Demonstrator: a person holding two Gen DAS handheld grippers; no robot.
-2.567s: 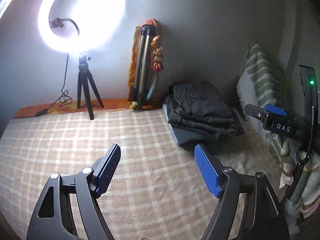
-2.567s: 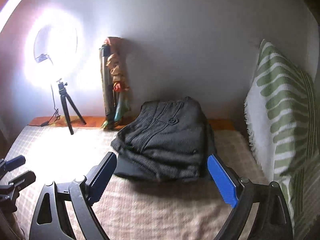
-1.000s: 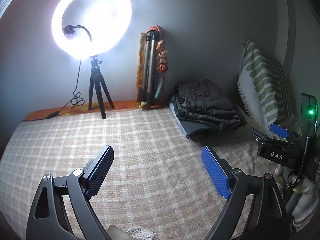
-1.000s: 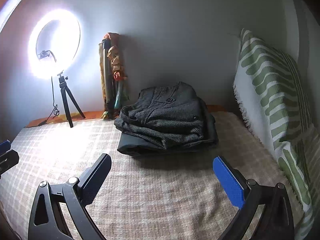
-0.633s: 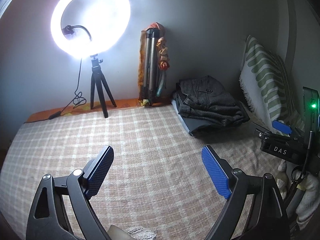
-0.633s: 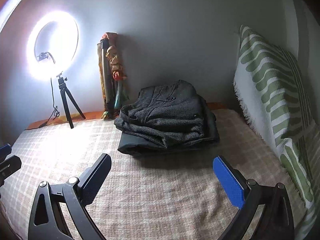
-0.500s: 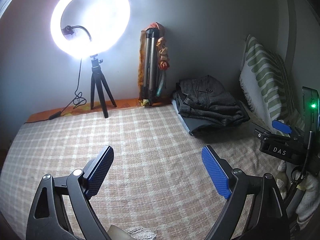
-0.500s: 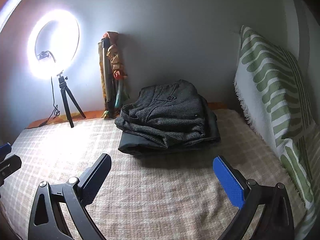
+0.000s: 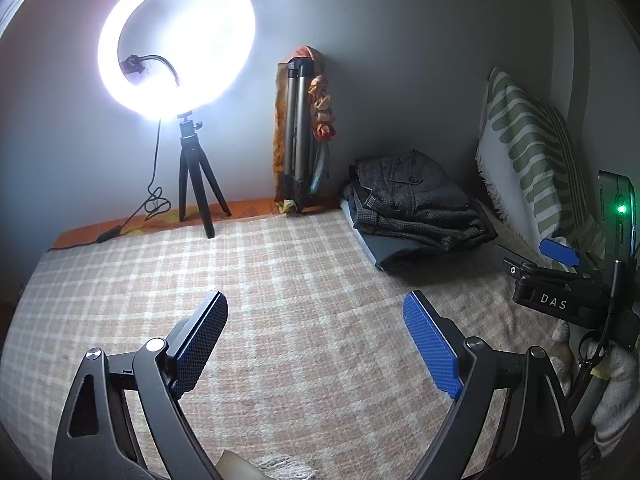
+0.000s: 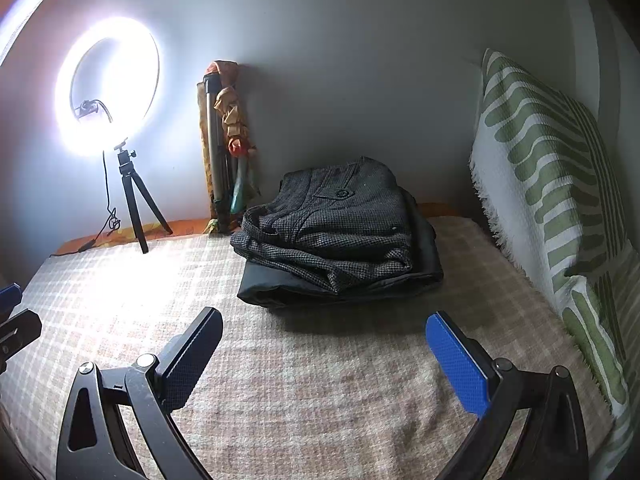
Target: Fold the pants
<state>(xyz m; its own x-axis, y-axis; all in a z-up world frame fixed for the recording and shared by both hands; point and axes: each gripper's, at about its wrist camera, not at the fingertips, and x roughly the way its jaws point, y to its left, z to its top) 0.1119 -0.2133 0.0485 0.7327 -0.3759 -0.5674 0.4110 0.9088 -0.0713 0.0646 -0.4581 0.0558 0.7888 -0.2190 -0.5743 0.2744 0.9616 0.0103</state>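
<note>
Dark grey checked pants lie folded on top of a dark folded garment, stacked at the back of the checked bedspread. The stack also shows in the left wrist view. My right gripper is open and empty, held above the bedspread in front of the stack. My left gripper is open and empty, over the middle of the bedspread, left of the stack. The right gripper's side shows at the right edge of the left wrist view.
A lit ring light on a small tripod stands at the back left. A folded tripod with cloth leans on the wall. A green-and-white striped pillow stands along the right side.
Both grippers have pulled back from the folded stack over the last seconds and now hold nearly still. The stack has not moved.
</note>
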